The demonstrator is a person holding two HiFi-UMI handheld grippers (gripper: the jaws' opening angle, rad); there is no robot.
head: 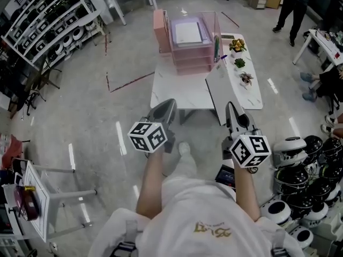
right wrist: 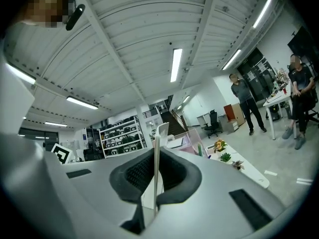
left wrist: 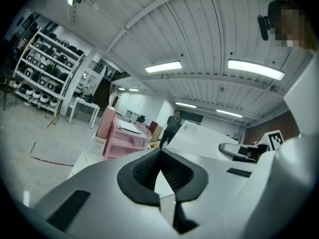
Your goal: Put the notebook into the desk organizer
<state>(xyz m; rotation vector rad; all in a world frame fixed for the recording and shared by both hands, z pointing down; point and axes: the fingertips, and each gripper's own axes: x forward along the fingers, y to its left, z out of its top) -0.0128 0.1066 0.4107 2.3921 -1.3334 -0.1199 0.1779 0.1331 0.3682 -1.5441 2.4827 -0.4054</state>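
Right tool (head: 231,110) is clamped down tight on the near edge of the notebook (head: 217,87). In the right gripper view the notebook (right wrist: 156,168) shows edge-on as a thin strip, with the pads of that tool (right wrist: 155,156) pressed on both sides of it. So the notebook is in my grip, out in front of me on the right side of the white bench (head: 171,92), and not in the desk organizer yet.

Left tool (head: 169,105) has its tips together with nothing in them. Looking along it in the left gripper view, the pads of the left tool (left wrist: 160,153) meet at the far end and only the bench shows through the gap behind them. From that side the notebook (left wrist: 199,138) is a big pale slanted panel off to the right.

The pink desk organizer (head: 193,55) sits at the far end of the bench, well past both tools. It's a stack of trays with a white sheet (head: 187,33) on the top one and a pink file box (head: 159,31) right beside it. A few little potted plants (head: 239,63) line the narrow bench on the right.
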